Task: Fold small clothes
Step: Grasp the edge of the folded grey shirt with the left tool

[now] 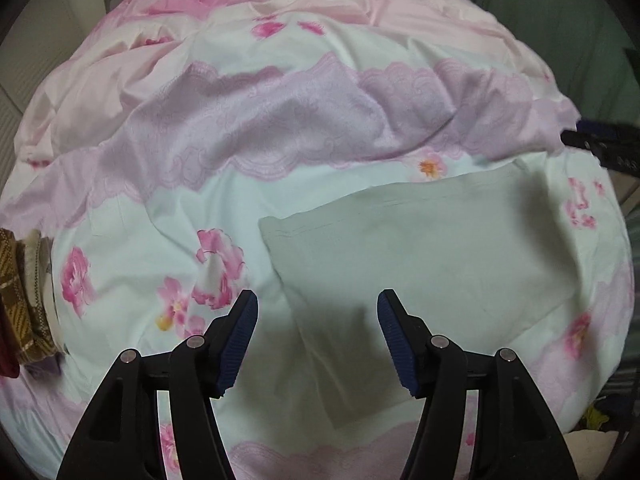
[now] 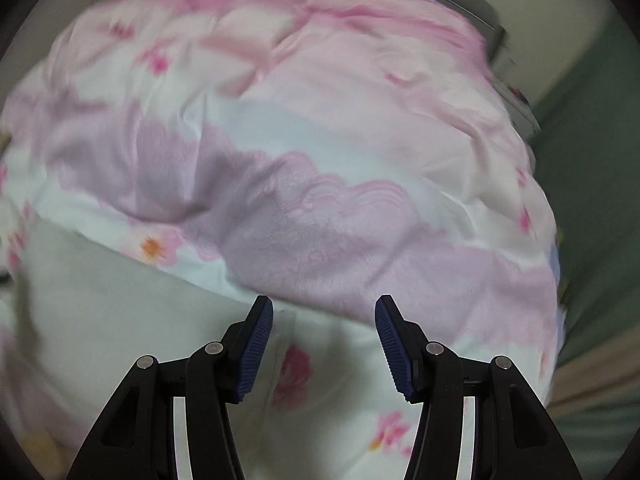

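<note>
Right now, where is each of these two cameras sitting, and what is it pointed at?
Left wrist: rides on the left gripper, looking down at a folded pale cloth on the floral bedspread; its own fingers show, open.
Right wrist: rides on the right gripper, looking down at the bedspread; its fingers show, open.
Shared: bedspread, pale cloth.

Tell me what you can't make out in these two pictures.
- Pile of clothes, left wrist view: cut off by the left edge.
- Pale folded cloth: near corner hidden by shadow.
- Same cloth, right wrist view: blurred, edges unclear.
- Flowered bedspread: pattern smeared.
</note>
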